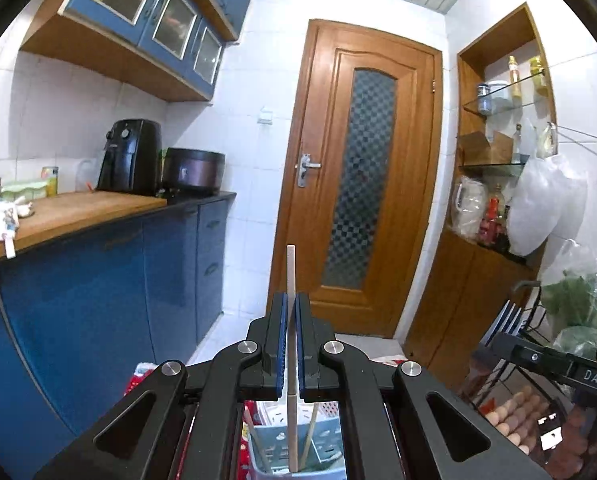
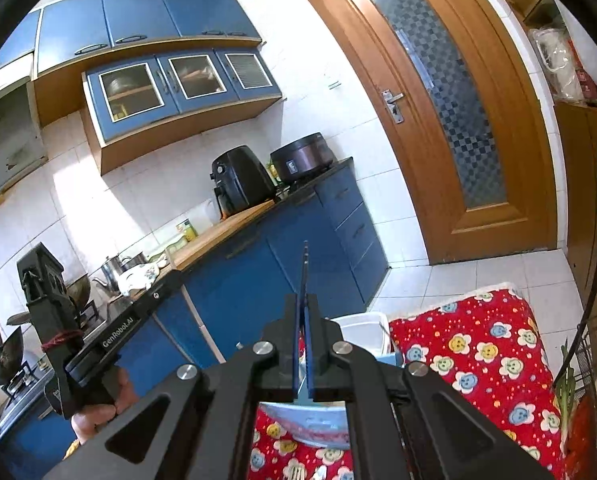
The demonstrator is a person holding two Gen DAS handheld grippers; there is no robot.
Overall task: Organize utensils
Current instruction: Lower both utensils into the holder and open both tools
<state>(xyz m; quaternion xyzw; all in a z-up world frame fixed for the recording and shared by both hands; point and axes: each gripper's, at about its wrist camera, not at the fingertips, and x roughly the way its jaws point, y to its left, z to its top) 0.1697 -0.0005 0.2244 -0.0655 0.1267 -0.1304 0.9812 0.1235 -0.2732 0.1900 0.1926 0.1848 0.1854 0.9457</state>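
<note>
A pale wooden chopstick (image 1: 291, 280) stands upright, its lower end in the grey-blue slotted holder (image 1: 322, 446), where two more chopsticks (image 1: 309, 436) lean. A thin dark utensil (image 2: 304, 276) points up and away; what kind is unclear.

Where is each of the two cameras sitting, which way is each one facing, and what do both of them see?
Left wrist: sits on the left gripper, facing the wooden door; its fingers pinch a pale chopstick above the utensil holder; the right gripper shows at right.
Right wrist: sits on the right gripper, tilted toward the blue cabinets; its fingers are shut on a thin dark utensil; the left gripper and hand show at lower left.
Shared: door, air fryer, cooker, counter.
</note>
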